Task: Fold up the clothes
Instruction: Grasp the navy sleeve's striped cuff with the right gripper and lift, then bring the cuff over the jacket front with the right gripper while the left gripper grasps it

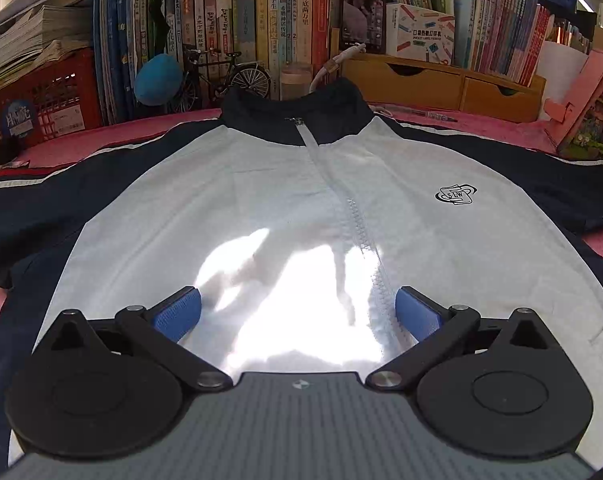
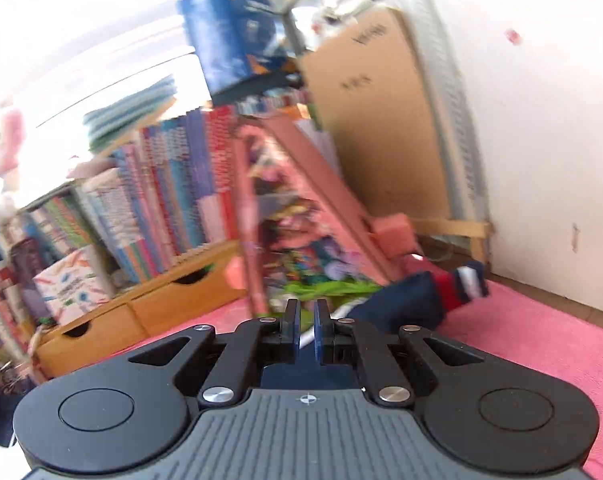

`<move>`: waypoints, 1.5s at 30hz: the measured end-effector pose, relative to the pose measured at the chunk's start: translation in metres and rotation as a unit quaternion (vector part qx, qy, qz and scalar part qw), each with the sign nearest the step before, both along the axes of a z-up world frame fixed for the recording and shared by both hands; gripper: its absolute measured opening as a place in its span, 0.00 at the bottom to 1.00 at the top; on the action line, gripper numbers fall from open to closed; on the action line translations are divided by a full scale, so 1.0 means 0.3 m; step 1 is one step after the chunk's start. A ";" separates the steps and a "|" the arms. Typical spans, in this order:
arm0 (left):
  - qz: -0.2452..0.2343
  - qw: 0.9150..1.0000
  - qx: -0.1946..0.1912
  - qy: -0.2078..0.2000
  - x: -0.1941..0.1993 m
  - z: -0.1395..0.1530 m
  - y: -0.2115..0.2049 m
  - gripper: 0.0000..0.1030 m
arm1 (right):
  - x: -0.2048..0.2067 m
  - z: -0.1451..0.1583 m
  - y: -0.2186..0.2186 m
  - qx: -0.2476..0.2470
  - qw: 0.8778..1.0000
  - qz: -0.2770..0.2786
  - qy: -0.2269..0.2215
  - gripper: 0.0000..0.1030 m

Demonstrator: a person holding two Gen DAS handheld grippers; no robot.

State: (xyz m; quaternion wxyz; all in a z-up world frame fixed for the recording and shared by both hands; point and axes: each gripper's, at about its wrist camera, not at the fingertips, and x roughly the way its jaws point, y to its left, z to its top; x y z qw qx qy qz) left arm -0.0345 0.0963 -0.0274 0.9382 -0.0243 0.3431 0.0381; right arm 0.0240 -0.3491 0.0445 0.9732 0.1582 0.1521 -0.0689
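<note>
A white jacket (image 1: 261,200) with navy sleeves, a navy collar and a closed zip lies flat, front up, on the pink tablecloth (image 1: 101,136). My left gripper (image 1: 297,312) hovers open over its lower front, blue pads (image 1: 181,312) wide apart on either side of the zip, with nothing between them. In the blurred right wrist view, my right gripper (image 2: 306,320) is shut on the navy sleeve (image 2: 405,300), a thin strip of fabric showing between the pads. The sleeve's red, white and navy cuff (image 2: 461,284) lies beyond it near the wall.
Behind the jacket stand a row of books (image 1: 261,20), a wooden drawer box (image 1: 441,80), a model bicycle (image 1: 229,76), a red crate (image 1: 41,100) and a pink toy house (image 1: 589,108). A white wall (image 2: 541,120) and cardboard sheet (image 2: 381,120) bound the right side.
</note>
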 end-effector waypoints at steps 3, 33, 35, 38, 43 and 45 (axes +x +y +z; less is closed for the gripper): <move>0.001 1.000 -0.005 -0.002 -0.003 0.000 0.005 1.00 | -0.001 0.071 0.296 -0.052 0.992 0.115 -0.020 0.09; 0.006 1.000 0.001 -0.002 -0.004 -0.001 0.001 1.00 | 0.122 -0.245 -0.419 0.172 0.976 -0.114 0.071 0.13; 0.006 1.000 0.001 -0.002 -0.003 -0.001 0.000 1.00 | 0.132 -0.221 -0.366 0.136 0.983 -0.105 0.068 0.13; 0.006 1.000 0.001 -0.002 -0.003 -0.001 -0.001 1.00 | 0.093 -0.154 -0.167 0.044 0.997 -0.059 0.038 0.11; 0.006 1.000 -0.004 -0.004 -0.006 -0.001 0.005 1.00 | 0.056 -0.037 0.411 -0.122 0.982 0.145 -0.017 0.11; 0.006 1.000 -0.010 -0.007 -0.007 0.000 0.009 1.00 | 0.048 -0.030 0.662 -0.178 0.954 0.241 -0.024 0.11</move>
